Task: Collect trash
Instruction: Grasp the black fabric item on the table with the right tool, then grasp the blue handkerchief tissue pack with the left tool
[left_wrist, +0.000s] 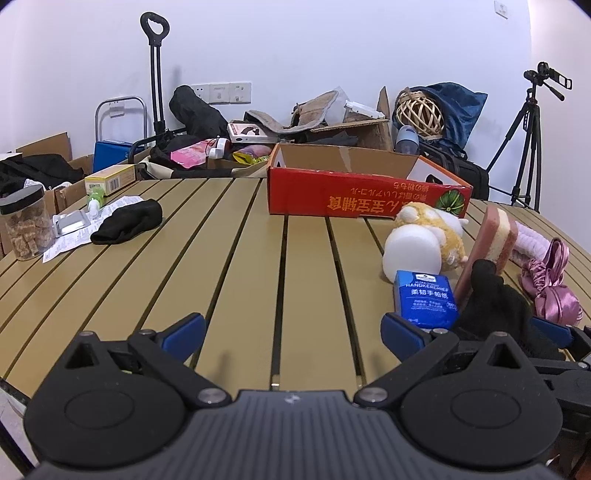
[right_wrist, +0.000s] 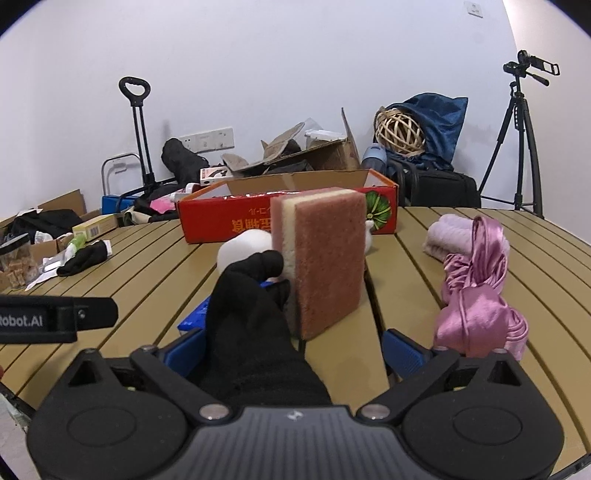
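Note:
My left gripper is open and empty, low over the slatted table. My right gripper is open; a black-gloved hand lies between its fingers and props a pink-and-yellow sponge upright on the table. The sponge and the glove also show at the right of the left wrist view, beside a blue tissue pack. A red cardboard box stands open at the table's far side, and shows behind the sponge in the right wrist view.
A plush toy, a white foam lump and pink satin cloth lie at the right. A black cloth, papers, a blister pack and a jar sit at the left. Clutter and a tripod stand behind the table.

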